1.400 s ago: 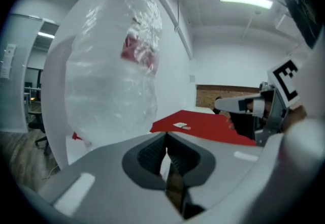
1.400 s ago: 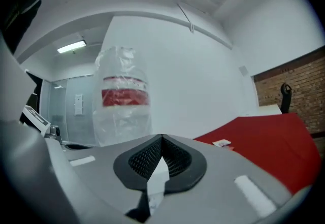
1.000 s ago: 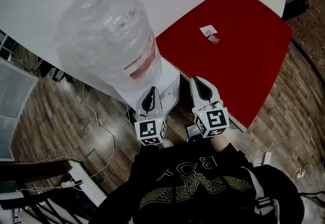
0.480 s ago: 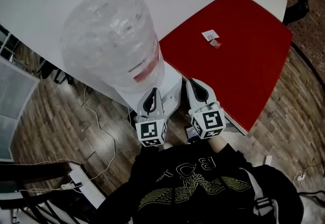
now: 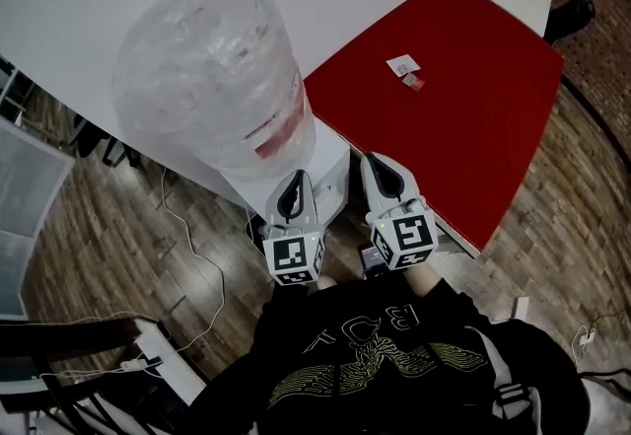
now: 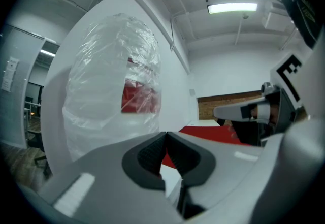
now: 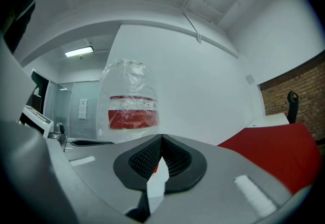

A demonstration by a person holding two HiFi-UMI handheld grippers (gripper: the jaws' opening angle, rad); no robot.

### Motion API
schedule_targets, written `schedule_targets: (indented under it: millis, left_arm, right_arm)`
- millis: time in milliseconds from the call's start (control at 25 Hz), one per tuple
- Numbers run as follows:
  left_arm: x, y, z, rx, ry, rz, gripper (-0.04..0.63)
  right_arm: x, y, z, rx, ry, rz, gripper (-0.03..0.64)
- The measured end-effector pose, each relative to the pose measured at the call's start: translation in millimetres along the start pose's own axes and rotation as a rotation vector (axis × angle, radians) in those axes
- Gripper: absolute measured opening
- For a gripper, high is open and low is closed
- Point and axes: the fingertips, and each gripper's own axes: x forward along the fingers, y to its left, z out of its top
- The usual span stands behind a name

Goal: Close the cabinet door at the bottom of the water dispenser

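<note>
Plastic-wrapped bottle on the white water dispenser, both grippers at its front edge.
Over the last second the right gripper has edged in beside the left gripper. Both have jaws pressed together on nothing, perhaps lining up on the dispenser. The cabinet door at its bottom is hidden under the top and the grippers, so open or shut cannot be told.

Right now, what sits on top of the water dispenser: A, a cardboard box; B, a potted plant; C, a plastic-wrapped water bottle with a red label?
C: the head view shows a clear-wrapped water bottle with a red label standing on the white water dispenser.
</note>
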Motion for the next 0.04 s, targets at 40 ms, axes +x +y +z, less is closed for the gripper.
schedule_targets:
  millis: [40]
  left_arm:
    - [-0.7,-1.2,0.0,0.001,0.000,-0.002,0.007]
  right_arm:
    - [-0.8,0.2,-0.2,0.001,0.000,0.000,-0.002]
